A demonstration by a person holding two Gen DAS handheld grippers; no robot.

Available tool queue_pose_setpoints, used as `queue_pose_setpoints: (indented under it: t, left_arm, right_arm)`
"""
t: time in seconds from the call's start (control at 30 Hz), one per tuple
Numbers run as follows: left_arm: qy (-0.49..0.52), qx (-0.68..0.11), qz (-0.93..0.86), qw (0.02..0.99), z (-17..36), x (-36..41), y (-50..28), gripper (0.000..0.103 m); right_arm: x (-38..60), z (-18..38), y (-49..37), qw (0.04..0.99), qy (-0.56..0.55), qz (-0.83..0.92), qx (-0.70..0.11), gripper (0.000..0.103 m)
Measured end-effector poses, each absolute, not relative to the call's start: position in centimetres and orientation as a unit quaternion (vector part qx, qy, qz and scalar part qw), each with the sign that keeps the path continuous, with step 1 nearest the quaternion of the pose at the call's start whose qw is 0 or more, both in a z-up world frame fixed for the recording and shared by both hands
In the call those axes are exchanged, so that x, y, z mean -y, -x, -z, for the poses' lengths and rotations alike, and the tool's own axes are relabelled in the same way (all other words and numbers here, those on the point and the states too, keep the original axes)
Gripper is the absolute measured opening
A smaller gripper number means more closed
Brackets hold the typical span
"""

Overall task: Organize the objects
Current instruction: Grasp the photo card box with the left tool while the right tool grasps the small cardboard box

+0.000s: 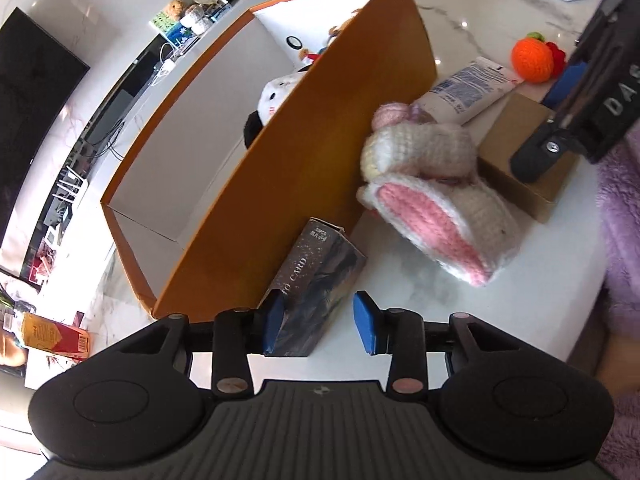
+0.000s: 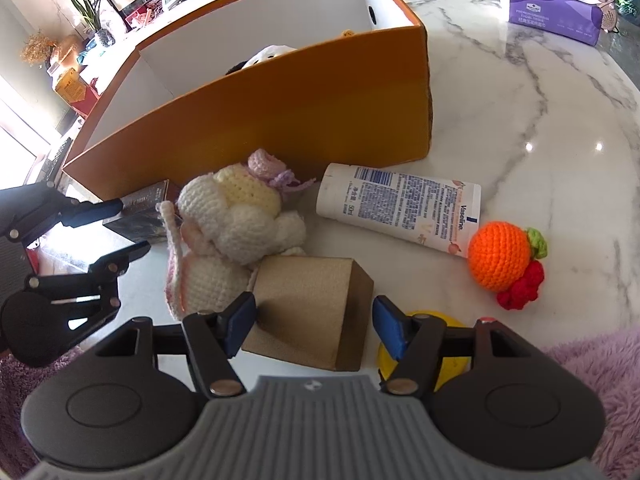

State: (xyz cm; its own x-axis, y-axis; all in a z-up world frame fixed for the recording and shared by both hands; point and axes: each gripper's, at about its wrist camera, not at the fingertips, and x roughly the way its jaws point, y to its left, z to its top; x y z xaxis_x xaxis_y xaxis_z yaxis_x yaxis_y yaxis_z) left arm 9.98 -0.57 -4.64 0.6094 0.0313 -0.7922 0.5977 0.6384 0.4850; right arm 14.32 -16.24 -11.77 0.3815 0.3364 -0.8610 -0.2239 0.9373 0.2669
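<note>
Left gripper [image 1: 320,322] is down low on the marble counter [image 1: 460,20], and its fingers [image 1: 274,326] straddle a dark card box [image 1: 316,292] that lies right against the outer wall of the orange box [image 1: 304,160]. The left pad sits on the card box's side, the right pad stands a little clear of it, so the fingers are half open and nothing is clamped.

Over to the right gripper [image 2: 314,320]: its blue pads bracket a plain brown cardboard box [image 2: 316,308] near the front edge of the counter. The left pad is at the box's side, the right pad shows a sliver of gap, so the fingers are fairly wide and there is no firm grip to see. A yellow thing [image 2: 452,364] peeks out under the right finger; what it is I cannot tell.

Between the two small boxes lies a white crocheted bunny [image 2: 236,224] with pink-lined ears, touching the brown box. Behind it, a lotion tube [image 2: 400,204] lies flat just beside the orange box's front wall, and a crocheted orange [image 2: 498,254] with red berries sits at the tube's end, toward the right side of the counter. Inside the orange box, a white and black plush toy [image 1: 276,96] shows above the wall. A purple tissue pack [image 2: 556,4] sits at the far right edge.
</note>
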Motion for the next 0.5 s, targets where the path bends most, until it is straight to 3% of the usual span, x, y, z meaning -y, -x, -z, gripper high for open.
queue_pose_setpoints:
  t: [0.1, 0.2, 0.33, 0.37, 0.43, 0.47, 0.5]
  left_arm:
    - [-0.371, -0.416, 0.188, 0.809, 4.2, 0.2, -9.5, 0.039]
    - [-0.346, -0.434, 0.200, 0.808, 4.1, -0.1, -9.4, 0.021]
    - [-0.377, -0.406, 0.186, 0.812, 4.2, 0.2, -8.3, 0.022]
    - [-0.378, -0.406, 0.193, 0.809, 4.2, 0.3, -8.1, 0.023]
    - [-0.394, -0.398, 0.202, 0.804, 4.5, 0.4, -7.8, 0.042]
    - [-0.407, -0.392, 0.207, 0.799, 4.7, 0.5, -7.7, 0.058]
    - [-0.418, -0.388, 0.211, 0.794, 4.9, 0.5, -7.7, 0.063]
  right_arm:
    - [16.2, 11.8, -14.3, 0.830, -0.051, -0.170, -0.529, 0.067]
    - [16.2, 11.8, -14.3, 0.830, -0.053, -0.169, -0.529, 0.067]
    - [16.3, 11.7, -14.3, 0.831, -0.051, -0.169, -0.528, 0.067]
    - [16.3, 11.7, -14.3, 0.831, -0.052, -0.169, -0.528, 0.067]
    - [16.4, 11.8, -14.3, 0.830, -0.053, -0.169, -0.529, 0.067]
    - [16.3, 11.7, -14.3, 0.830, -0.051, -0.169, -0.529, 0.067]
    - [16.2, 11.7, -14.3, 0.830, -0.049, -0.170, -0.529, 0.067]
